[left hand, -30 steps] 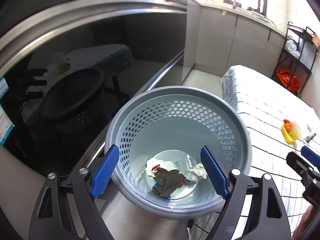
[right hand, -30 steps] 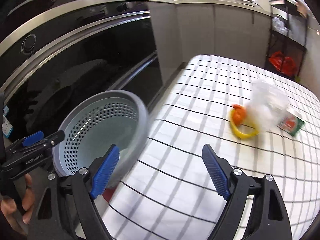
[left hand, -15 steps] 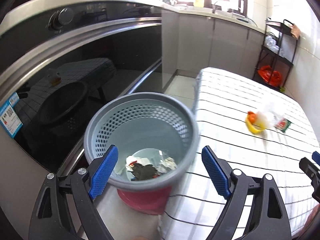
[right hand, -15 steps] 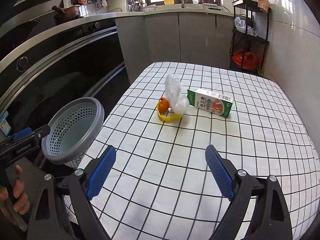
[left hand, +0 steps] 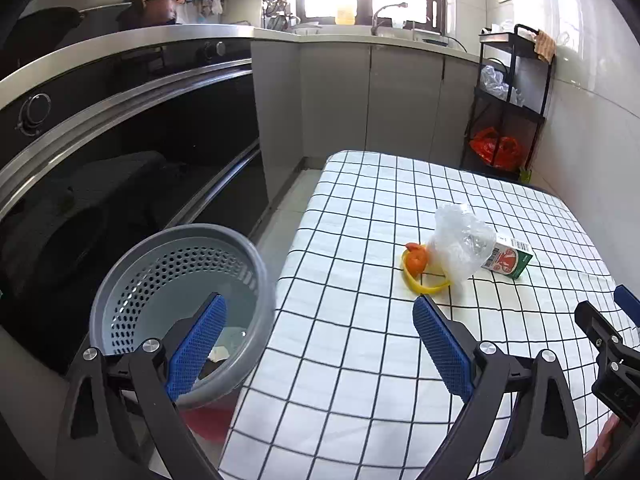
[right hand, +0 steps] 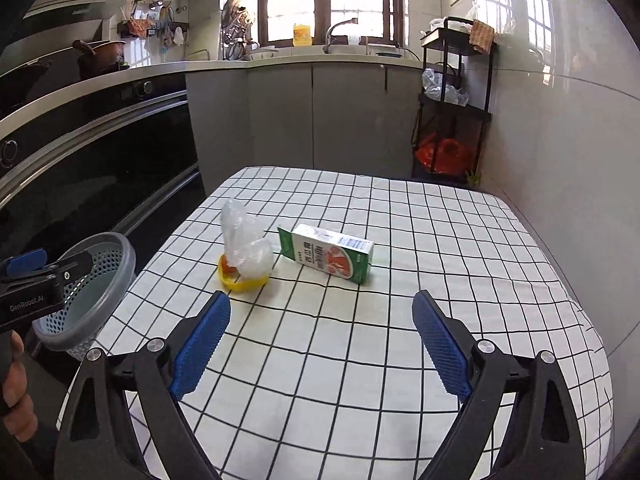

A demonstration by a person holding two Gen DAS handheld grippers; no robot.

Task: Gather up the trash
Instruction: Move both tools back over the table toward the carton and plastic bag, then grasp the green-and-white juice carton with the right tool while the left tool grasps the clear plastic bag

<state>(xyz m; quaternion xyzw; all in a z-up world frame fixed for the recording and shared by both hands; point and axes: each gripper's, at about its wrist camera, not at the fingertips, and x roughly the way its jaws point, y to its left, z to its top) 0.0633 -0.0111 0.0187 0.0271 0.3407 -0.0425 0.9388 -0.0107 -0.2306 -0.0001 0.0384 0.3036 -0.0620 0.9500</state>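
Both grippers pulled back from the bin

We now see the table (right hand: 400,360) instead. Our left gripper (left hand: 316,344) is opening with nothing between its jaws; our right gripper (right hand: 320,340) gapes wide, empty. Carton (right hand: 328,254), plastic bag (right hand: 244,246) and peel (left hand: 420,270) lie mid-table; the bin (left hand: 176,268) stands beside its left edge.

Bare tablecloth (right hand: 320,380) before carton (right hand: 332,254), bag (right hand: 244,240), peel (right hand: 240,280)

Left gripper (left hand: 320,344) jaws opening, nothing between them, over the edge of the checked tablecloth (left hand: 360,360); grey basket (left hand: 132,276) at left holds scraps, while orange peel (left hand: 417,261), crumpled plastic bag (left hand: 460,244) and juice carton (left hand: 510,257) cluster mid-table, right gripper (left hand: 616,344) at right edge.
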